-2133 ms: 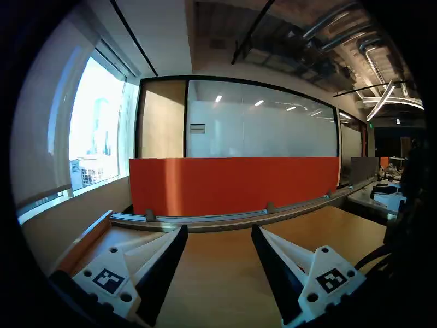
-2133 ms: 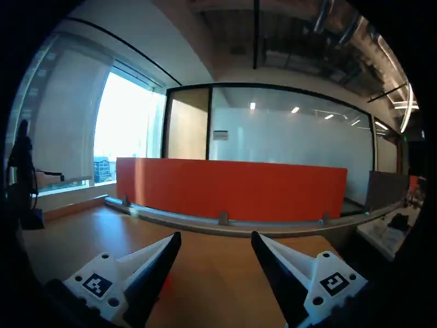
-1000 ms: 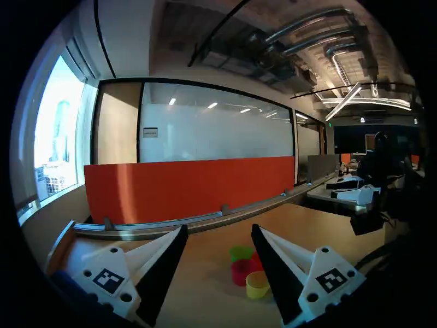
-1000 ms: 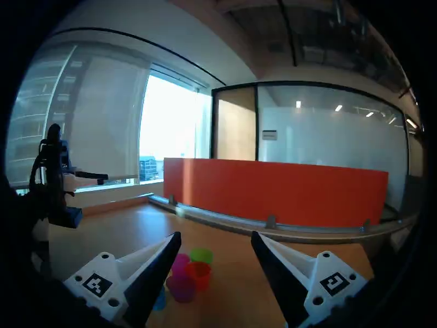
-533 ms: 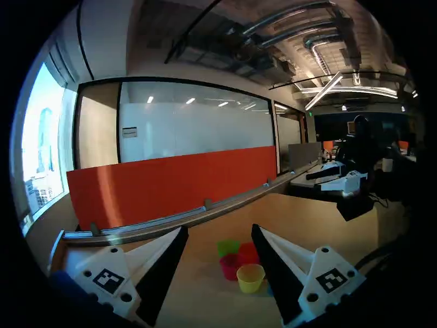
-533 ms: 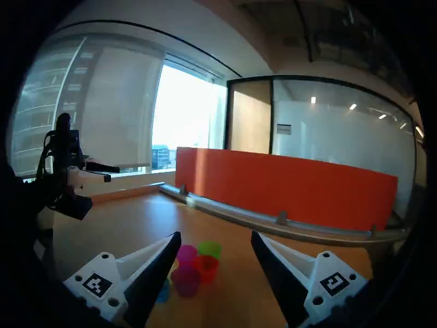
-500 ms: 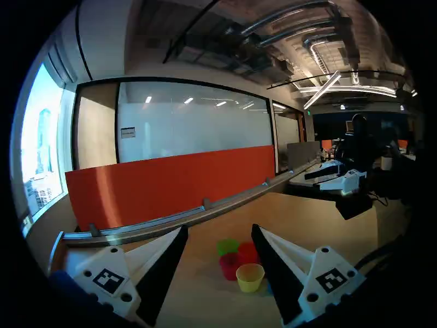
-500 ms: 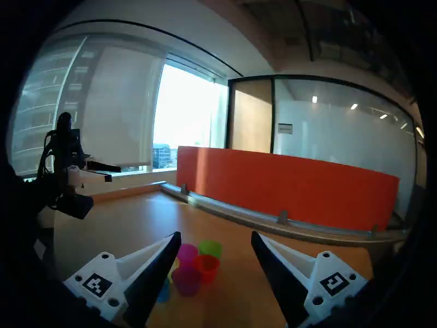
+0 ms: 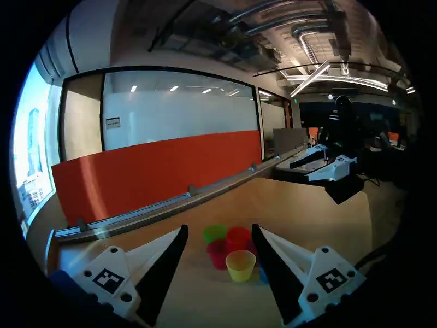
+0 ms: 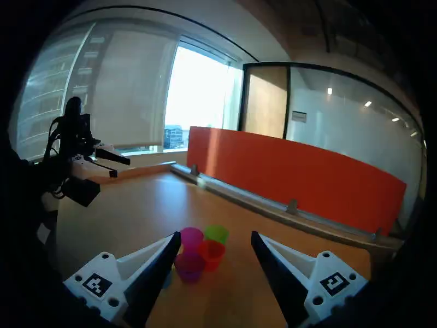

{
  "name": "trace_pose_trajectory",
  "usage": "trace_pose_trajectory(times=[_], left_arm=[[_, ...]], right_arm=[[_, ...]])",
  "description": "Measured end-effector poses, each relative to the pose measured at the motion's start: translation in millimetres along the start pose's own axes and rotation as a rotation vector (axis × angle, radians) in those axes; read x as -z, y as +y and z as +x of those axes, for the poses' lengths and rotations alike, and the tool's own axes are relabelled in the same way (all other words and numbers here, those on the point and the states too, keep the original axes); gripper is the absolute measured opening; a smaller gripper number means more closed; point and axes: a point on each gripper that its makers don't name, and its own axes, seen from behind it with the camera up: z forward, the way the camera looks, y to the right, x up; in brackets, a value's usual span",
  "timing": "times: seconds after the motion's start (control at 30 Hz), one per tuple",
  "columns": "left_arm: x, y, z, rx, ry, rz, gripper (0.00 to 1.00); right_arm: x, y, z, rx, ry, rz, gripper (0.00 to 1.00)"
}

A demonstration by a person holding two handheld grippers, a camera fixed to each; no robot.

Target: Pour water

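An office: a long wooden desk (image 9: 306, 213) backed by an orange partition (image 9: 158, 169) and glass walls. In the left gripper view, the left gripper (image 9: 219, 229) hovers with its fingers spread wide and empty, framing a cluster of cups (image 9: 232, 249) standing on the desk just ahead. The green, red and pink cups are packed close, and a yellow cup (image 9: 240, 265) is nearest. The right gripper (image 9: 322, 169) hangs farther off, above the desk. In the right gripper view, that gripper's fingers are likewise wide apart with nothing between them. The cups sit close ahead, a purple cup (image 10: 189, 265) nearest. Whether any cup holds water cannot be told. Grasping well likely means choosing an outer cup and closing on its middle, since the cups crowd together. Bare desk lies open all round, and its edges are well away.
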Motion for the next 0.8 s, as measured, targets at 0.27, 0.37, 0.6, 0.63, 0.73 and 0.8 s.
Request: trace_pose_trajectory(times=[0.27, 0.37, 0.6, 0.63, 0.73, 0.8], left_arm=[[-8.0, 9.4, -20, -0.013, -0.031, -0.046, 0.86], [-11.4, 10.8, -27, -0.014, -0.044, -0.058, 0.86], [-18.8, 13.6, -41, -0.012, -0.064, -0.084, 0.86], [-19.5, 14.6, -43, -0.011, -0.066, -0.089, 0.86], [-22.0, 18.0, -49, -0.008, -0.076, -0.105, 0.86], [-24.0, 20.6, -54, -0.004, -0.084, -0.117, 0.86]], right_arm=[[-6.4, 5, -10, 0.010, -0.047, 0.015, 0.99], [-9.1, 7, -13, 0.018, -0.060, 0.017, 1.00], [-15.2, 9, -16, 0.034, -0.076, 0.021, 1.00], [-16.3, 10, -17, 0.034, -0.078, 0.021, 1.00], [-19.6, 12, -20, 0.035, -0.085, 0.020, 0.99], [-21.8, 13, -21, 0.035, -0.088, 0.020, 1.00]])
